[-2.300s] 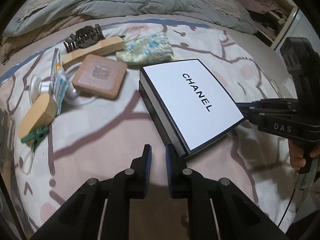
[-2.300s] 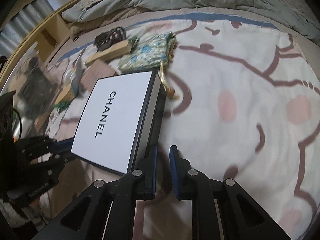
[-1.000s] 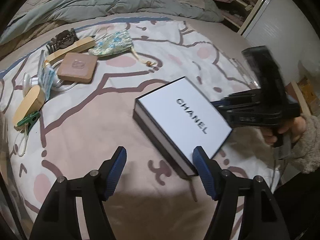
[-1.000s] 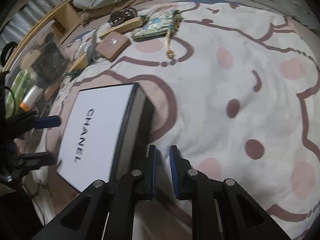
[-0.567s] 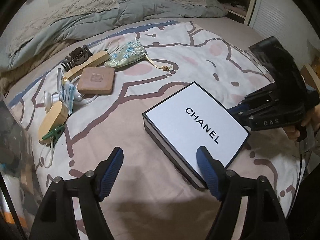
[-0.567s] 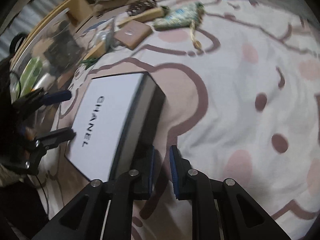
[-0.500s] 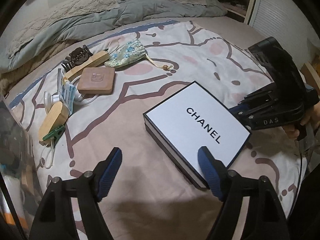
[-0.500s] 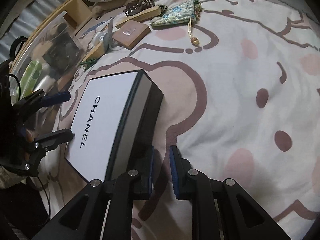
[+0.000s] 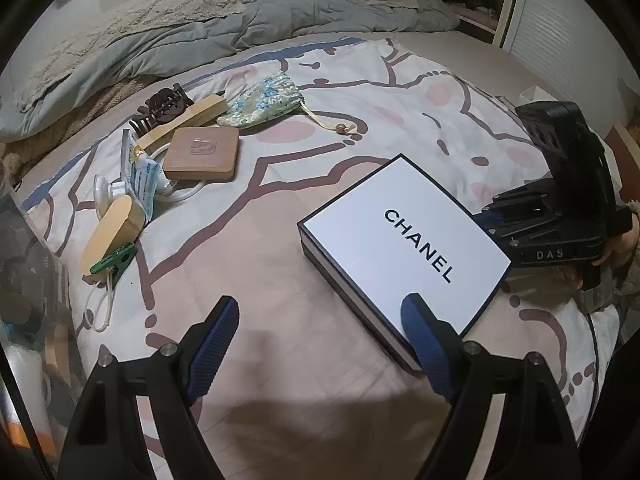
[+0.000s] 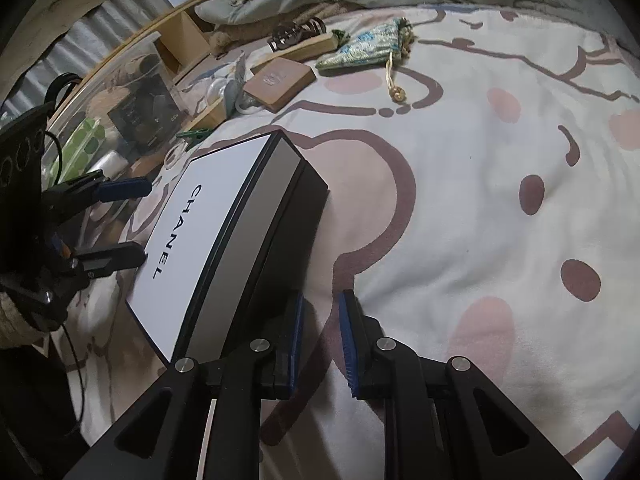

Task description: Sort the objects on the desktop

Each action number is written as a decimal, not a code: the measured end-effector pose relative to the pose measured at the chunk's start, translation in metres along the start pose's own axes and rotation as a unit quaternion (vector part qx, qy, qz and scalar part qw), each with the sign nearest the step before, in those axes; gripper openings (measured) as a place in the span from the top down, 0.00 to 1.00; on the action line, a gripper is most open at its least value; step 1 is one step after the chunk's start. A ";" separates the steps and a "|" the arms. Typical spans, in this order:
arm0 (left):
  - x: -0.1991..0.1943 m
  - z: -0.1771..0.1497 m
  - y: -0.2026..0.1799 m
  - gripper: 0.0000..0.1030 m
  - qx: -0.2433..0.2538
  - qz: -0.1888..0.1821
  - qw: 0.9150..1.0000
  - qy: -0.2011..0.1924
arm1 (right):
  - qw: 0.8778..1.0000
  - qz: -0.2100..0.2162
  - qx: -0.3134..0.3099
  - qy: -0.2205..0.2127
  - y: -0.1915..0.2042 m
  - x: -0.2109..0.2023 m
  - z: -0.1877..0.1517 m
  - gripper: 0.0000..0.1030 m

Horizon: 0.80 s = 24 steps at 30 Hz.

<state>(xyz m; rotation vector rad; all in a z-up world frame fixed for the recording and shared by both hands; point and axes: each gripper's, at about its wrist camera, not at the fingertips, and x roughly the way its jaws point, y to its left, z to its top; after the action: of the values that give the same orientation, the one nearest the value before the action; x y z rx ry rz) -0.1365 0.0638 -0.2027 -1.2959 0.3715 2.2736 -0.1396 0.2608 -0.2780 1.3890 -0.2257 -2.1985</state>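
A white box marked CHANEL (image 9: 404, 240) lies flat on the patterned bedsheet (image 9: 280, 184); it also shows in the right wrist view (image 10: 208, 240). My left gripper (image 9: 320, 324) is open wide and empty, its right finger over the box's near corner. My right gripper (image 10: 320, 320) is nearly shut and empty, right beside the box's dark side wall. At the far left lie a square wooden box (image 9: 202, 154), a floral drawstring pouch (image 9: 262, 100), a brown hair claw (image 9: 162, 106), a wooden stick (image 9: 180, 126), an oval wooden piece (image 9: 110, 232) and a green clip (image 9: 114, 262).
A white cable (image 9: 180, 194) and a blue-printed packet (image 9: 140, 176) lie among the small items. A grey duvet (image 9: 248, 28) and pillows fill the back. A clear bin of clutter (image 10: 120, 112) stands at the bed's left edge.
The box was dragged from beside the small items toward the bed's near edge and now lies still. My left gripper opened wide; the right stayed nearly shut beside the box.
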 end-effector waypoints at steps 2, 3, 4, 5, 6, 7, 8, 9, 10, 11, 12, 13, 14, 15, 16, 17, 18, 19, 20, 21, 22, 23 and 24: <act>-0.001 -0.001 -0.001 0.18 0.002 0.004 1.000 -0.002 | 1.000 -0.007 -0.008 -0.006 0.003 0.000 -0.001 0.82; -0.001 -0.001 0.000 0.16 0.003 0.009 1.000 -0.003 | 1.000 -0.009 -0.012 -0.006 0.004 0.000 -0.001 0.82; -0.001 -0.001 0.000 0.15 0.005 0.014 1.000 -0.004 | 1.000 -0.011 -0.015 -0.003 0.005 -0.001 0.000 0.82; -0.001 -0.001 0.000 0.14 0.005 0.017 1.000 -0.004 | 1.000 -0.011 -0.018 0.003 0.006 -0.001 0.003 0.82; -0.001 -0.002 0.001 0.14 0.003 0.016 1.000 -0.004 | 1.000 -0.010 -0.017 0.007 0.006 -0.001 0.004 0.82; -0.001 -0.002 0.002 0.14 0.001 0.015 1.000 -0.003 | 1.000 -0.005 -0.013 0.012 0.005 -0.001 0.005 0.82; -0.001 -0.003 0.003 0.14 0.000 0.014 1.000 -0.002 | 1.000 -0.001 -0.010 0.013 0.004 -0.001 0.005 0.82; -0.001 -0.003 0.004 0.14 0.000 0.014 1.000 -0.002 | 1.000 0.003 -0.008 0.013 0.003 -0.001 0.005 0.82; -0.001 -0.003 0.004 0.14 0.000 0.015 1.000 -0.002 | 1.000 0.003 -0.009 0.012 0.004 -0.001 0.004 0.82; -0.002 -0.004 0.004 0.14 0.000 0.016 1.000 -0.002 | 1.000 0.001 -0.012 0.011 0.005 -0.001 0.004 0.81; -0.002 -0.004 0.004 0.14 0.001 0.018 1.000 -0.003 | 1.000 -0.001 -0.015 0.011 0.006 -0.001 0.003 0.81; -0.003 -0.004 0.004 0.14 0.004 0.020 1.000 -0.003 | 1.000 -0.002 -0.016 0.012 0.007 -0.001 0.004 0.81; -0.003 -0.005 0.004 0.14 0.005 0.021 1.000 -0.004 | 1.000 -0.002 -0.015 0.014 0.008 -0.001 0.005 0.80; -0.003 -0.005 0.004 0.14 0.005 0.023 1.000 -0.004 | 1.000 -0.002 -0.015 0.017 0.009 -0.001 0.007 0.80; -0.003 -0.006 0.005 0.14 0.004 0.024 1.000 -0.003 | 1.000 -0.002 -0.018 0.020 0.011 -0.001 0.008 0.80; -0.003 -0.007 0.006 0.14 0.002 0.023 1.000 -0.002 | 1.000 -0.004 -0.022 0.020 0.013 -0.002 0.008 0.80; -0.003 -0.007 0.008 0.14 0.000 0.024 1.000 -0.001 | 0.999 -0.007 -0.025 0.020 0.015 -0.002 0.009 0.81; -0.003 -0.008 0.009 0.14 -0.002 0.025 1.000 0.001 | 0.999 -0.008 -0.024 0.020 0.016 -0.003 0.009 0.81; -0.004 -0.009 0.010 0.14 -0.004 0.026 1.000 0.002 | 1.000 -0.007 -0.022 0.021 0.016 -0.003 0.010 0.81; -0.004 -0.009 0.011 0.14 -0.005 0.027 1.000 0.003 | 1.000 -0.003 -0.017 0.022 0.016 -0.004 0.011 0.80; -0.004 -0.010 0.012 0.14 -0.006 0.028 1.000 0.004 | 1.000 0.004 -0.011 0.021 0.016 -0.006 0.012 0.81; -0.005 -0.011 0.013 0.13 -0.007 0.032 0.999 0.005 | 1.000 0.010 -0.006 0.021 0.016 -0.007 0.013 0.81; -0.005 -0.012 0.014 0.12 -0.007 0.037 0.999 0.006 | 1.000 0.016 -0.003 0.020 0.017 -0.009 0.014 0.80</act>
<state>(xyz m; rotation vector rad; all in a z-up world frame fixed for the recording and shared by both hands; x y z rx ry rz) -0.1334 0.0453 -0.2048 -1.3223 0.4154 2.3344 -0.1432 0.2487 -0.2577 1.4150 -0.2253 -2.1430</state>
